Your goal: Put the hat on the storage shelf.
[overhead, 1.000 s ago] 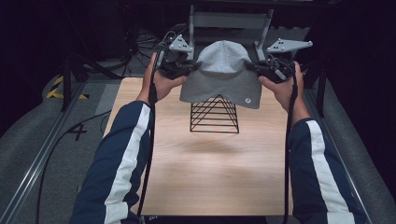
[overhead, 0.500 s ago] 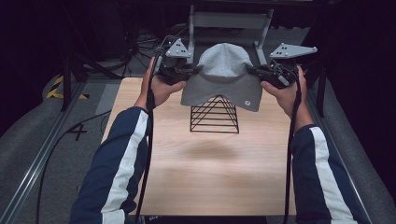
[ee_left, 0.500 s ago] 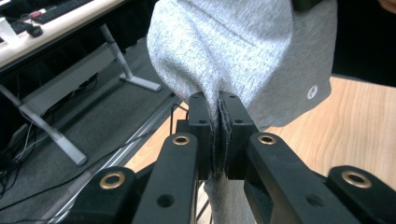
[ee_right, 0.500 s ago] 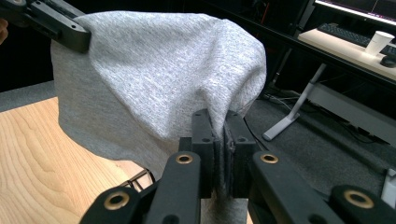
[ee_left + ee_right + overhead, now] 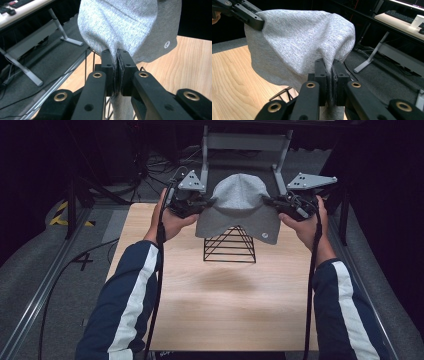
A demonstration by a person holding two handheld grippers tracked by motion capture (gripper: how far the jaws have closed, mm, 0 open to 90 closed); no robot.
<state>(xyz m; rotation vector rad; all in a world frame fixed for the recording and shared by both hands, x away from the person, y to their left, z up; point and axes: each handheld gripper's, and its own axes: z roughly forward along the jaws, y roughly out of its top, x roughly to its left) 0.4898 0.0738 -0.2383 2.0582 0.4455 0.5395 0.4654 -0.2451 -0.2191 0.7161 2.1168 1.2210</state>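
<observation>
A grey knit beanie (image 5: 239,207) of soft, heathered fabric hangs stretched between the two grippers above the far part of the pale wood-grain table (image 5: 220,305). Its crown is rounded and domed, and its lower edge sags in a loose curve with a small round white logo near the right corner. Directly beneath it stands a black wire stand (image 5: 229,245), pyramid-shaped with thin horizontal rungs, on the table; the beanie's lower edge hangs in front of the stand's peak, and whether they touch cannot be told.

The left gripper (image 5: 117,53) has its black jaws pressed nearly together, pinching a fold of the beanie's left edge between them. The right gripper (image 5: 329,63) likewise has its jaws closed tight on the right edge of the fabric, which bunches into creases at the clamp. Both grippers are hard, matte black, with brass-ringed screw holes.
</observation>
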